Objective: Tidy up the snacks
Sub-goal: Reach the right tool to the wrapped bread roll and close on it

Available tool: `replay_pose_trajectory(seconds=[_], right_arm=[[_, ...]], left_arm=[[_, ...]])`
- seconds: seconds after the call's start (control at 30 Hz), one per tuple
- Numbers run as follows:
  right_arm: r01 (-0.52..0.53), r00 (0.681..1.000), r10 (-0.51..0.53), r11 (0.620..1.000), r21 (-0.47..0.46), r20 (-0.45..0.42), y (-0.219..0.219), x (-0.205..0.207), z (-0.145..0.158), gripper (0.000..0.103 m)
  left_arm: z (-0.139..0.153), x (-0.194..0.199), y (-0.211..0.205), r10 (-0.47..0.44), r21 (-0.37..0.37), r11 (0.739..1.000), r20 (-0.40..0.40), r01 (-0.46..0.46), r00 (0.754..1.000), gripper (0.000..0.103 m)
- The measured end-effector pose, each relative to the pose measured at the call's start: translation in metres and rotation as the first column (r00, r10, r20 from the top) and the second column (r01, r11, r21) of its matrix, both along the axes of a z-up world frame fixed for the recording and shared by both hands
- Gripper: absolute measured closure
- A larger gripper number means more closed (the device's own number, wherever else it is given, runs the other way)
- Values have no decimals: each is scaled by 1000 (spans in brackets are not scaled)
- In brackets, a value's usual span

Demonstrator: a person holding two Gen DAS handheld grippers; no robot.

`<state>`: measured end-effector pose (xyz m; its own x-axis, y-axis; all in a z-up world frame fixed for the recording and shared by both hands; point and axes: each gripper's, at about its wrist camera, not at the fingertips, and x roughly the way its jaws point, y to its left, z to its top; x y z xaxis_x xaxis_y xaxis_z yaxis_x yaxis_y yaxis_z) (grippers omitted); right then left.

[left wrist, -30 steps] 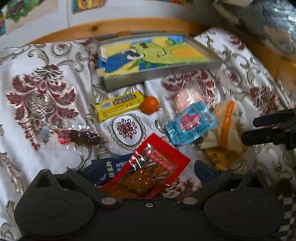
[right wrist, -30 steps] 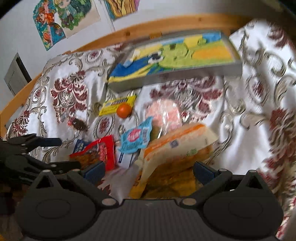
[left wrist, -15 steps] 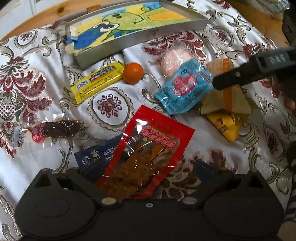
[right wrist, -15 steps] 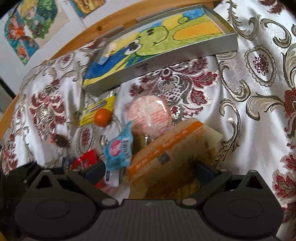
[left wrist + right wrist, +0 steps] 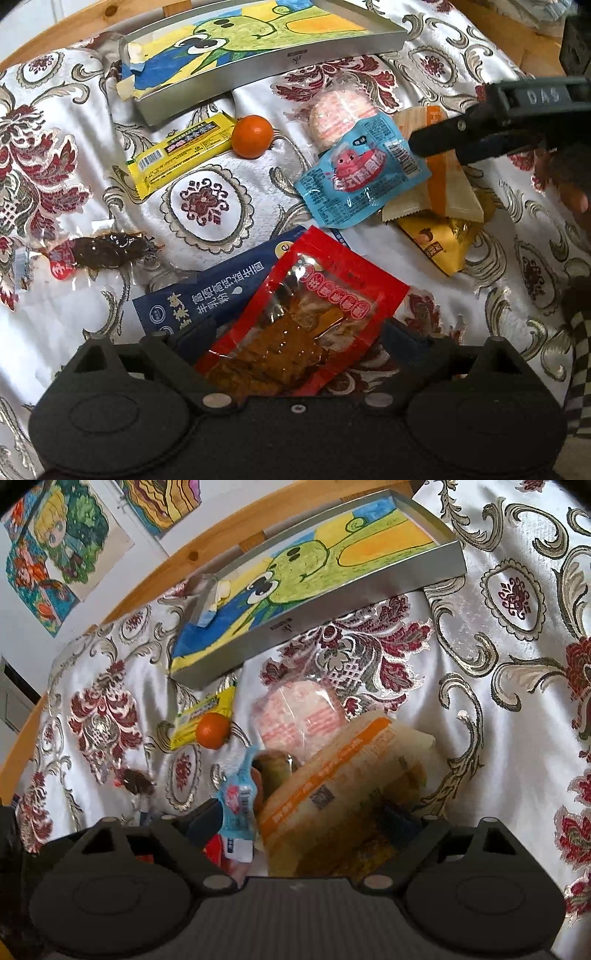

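Nine snacks seen loose on floral cloth (image 5: 66, 332), none in tray (image 5: 280, 70): one yellow bar (image 5: 177, 155), one orange (image 5: 253, 136), one pink cake (image 5: 340, 112), one blue pouch (image 5: 362, 173), one orange-striped pack (image 5: 343, 786), one yellow packet (image 5: 439, 243), one dark vacuum-packed piece (image 5: 99, 251), one navy sachet (image 5: 207, 295), one red pack (image 5: 314, 317). Left gripper (image 5: 295, 332) jaws apart, straddling red pack. Right gripper (image 5: 303, 819) jaws apart around orange-striped pack, contact unclear.
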<state>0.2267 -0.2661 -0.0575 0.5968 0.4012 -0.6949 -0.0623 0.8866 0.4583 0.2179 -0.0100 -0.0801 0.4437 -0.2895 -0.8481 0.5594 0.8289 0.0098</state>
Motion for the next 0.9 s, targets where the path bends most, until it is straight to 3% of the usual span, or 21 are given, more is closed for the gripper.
replay_pose_trajectory(seconds=[0.1, 0.2, 0.3, 0.53, 0.6, 0.7, 0.8, 0.9], right_arm=[[17, 999, -17, 1000, -15, -29, -2, 6, -8, 8], [53, 996, -49, 998, 36, -81, -9, 15, -21, 6], [80, 994, -75, 995, 60, -75, -13, 16, -23, 7], [110, 994, -111, 994, 25, 21, -14, 8, -8, 41], [103, 995, -103, 994, 35, 15, -15, 7, -8, 42], [75, 997, -74, 995, 61, -19, -12, 4, -7, 42], [59, 998, -57, 996, 67, -29, -9, 3, -7, 38], [55, 997, -50, 995, 84, -58, -8, 8, -13, 26]], left_arm=[[-5, 1, -1, -4, 47, 999, -3, 4, 1000, 5], [-9, 2, -2, -27, 73, 997, 3, 27, 1000, 3], [-11, 6, 2, -26, 60, 998, -5, 27, 1000, 3], [-6, 9, 12, 27, 8, 1000, -9, -26, 1000, 14], [-4, 10, 12, 38, 1, 999, -6, -38, 999, 21], [-3, 8, 14, 53, -20, 998, -25, -54, 998, 23], [-4, 6, 10, 41, -1, 999, -39, -41, 998, 17], [-9, 0, 1, -5, 32, 999, -53, 7, 999, 7]])
